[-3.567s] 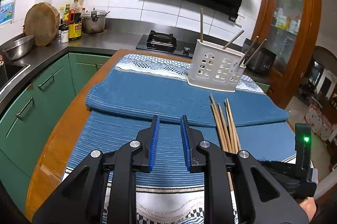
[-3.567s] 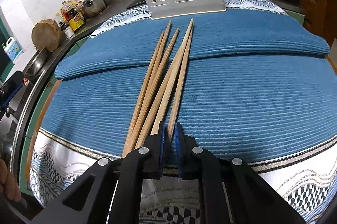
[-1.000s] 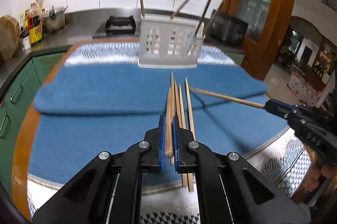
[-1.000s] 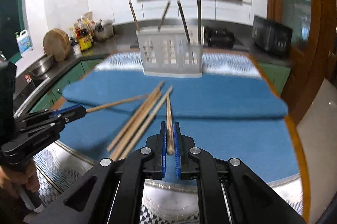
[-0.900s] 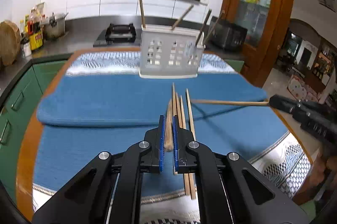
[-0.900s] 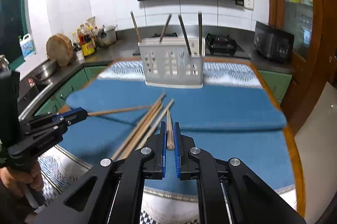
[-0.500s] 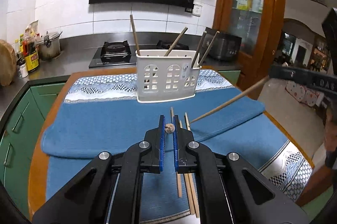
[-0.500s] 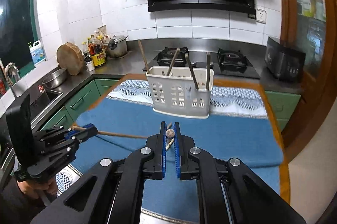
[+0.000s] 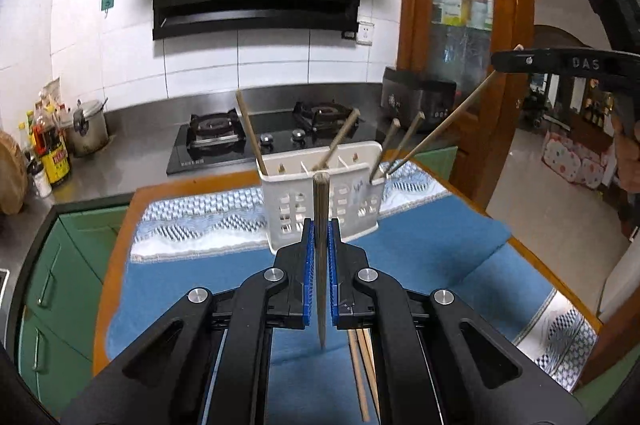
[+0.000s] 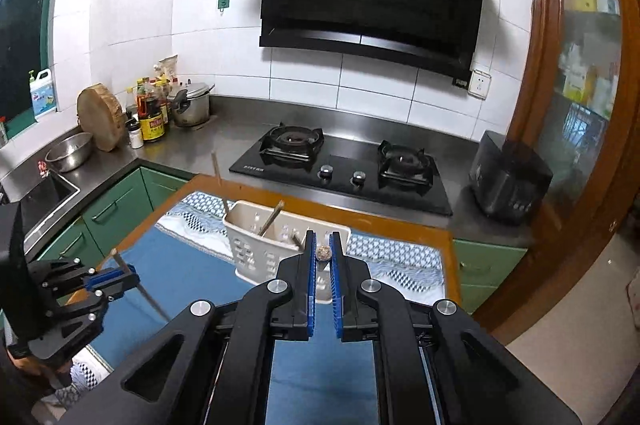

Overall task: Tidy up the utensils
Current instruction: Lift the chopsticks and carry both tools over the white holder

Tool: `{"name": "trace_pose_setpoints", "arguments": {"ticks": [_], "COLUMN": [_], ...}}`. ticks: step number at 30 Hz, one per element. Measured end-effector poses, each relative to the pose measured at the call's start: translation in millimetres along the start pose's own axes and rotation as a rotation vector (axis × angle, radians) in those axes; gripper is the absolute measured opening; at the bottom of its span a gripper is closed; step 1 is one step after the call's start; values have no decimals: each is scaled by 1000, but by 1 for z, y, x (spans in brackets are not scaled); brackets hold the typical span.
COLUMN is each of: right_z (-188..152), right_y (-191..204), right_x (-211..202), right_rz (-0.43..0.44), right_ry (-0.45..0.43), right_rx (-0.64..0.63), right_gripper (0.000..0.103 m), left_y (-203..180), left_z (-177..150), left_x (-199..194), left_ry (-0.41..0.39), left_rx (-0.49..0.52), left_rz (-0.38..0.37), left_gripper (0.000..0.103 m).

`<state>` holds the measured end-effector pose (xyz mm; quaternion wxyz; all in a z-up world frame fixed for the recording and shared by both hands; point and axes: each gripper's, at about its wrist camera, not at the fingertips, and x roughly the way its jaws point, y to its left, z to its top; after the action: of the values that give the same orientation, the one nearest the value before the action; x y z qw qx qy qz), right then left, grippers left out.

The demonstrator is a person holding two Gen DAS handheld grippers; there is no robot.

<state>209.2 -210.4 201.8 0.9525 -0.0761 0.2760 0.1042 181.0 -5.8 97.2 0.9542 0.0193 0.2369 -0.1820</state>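
My left gripper (image 9: 320, 229) is shut on a wooden chopstick (image 9: 321, 265) and holds it upright, tip down, above the blue mat in front of the white slotted utensil holder (image 9: 320, 201). My right gripper (image 10: 323, 245) is shut on another chopstick (image 10: 323, 253), seen end-on, above the holder (image 10: 256, 245). In the left wrist view that chopstick (image 9: 440, 129) slants down from the right gripper (image 9: 500, 61) towards the holder's right end. Several chopsticks stand in the holder. A few loose chopsticks (image 9: 360, 373) lie on the mat under my left gripper.
The blue mat (image 9: 420, 265) covers a wooden table (image 9: 114, 253). Behind stand a gas hob (image 10: 344, 165), a black appliance (image 10: 508, 181), bottles and a pot (image 10: 192, 105) at the left, a sink, and a wooden cabinet (image 9: 460, 25) at the right.
Both grippers have lifted their chopsticks off the mat and risen towards the holder. The left chopstick has turned from end-on to upright; the right one now reaches over the holder.
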Motion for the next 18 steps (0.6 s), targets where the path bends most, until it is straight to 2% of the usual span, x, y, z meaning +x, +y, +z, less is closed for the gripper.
{"name": "trace_pose_setpoints", "arguments": {"ticks": [5,13,18], "right_z": [15,20,14], "right_y": [-2,-1,0], "right_x": [23,76,103], "right_rz": [-17,-23,-19], "right_ry": [27,114,160], "right_rx": [-30,-58,-63], "right_gripper": [7,7,7], "left_y": [5,3,3], "left_z": [31,103,142], "left_x": [-2,-15,-9], "left_ry": [-38,-176,-255], "left_rx": [7,46,39], "left_rz": [11,46,62], "left_gripper": [5,5,5]}}
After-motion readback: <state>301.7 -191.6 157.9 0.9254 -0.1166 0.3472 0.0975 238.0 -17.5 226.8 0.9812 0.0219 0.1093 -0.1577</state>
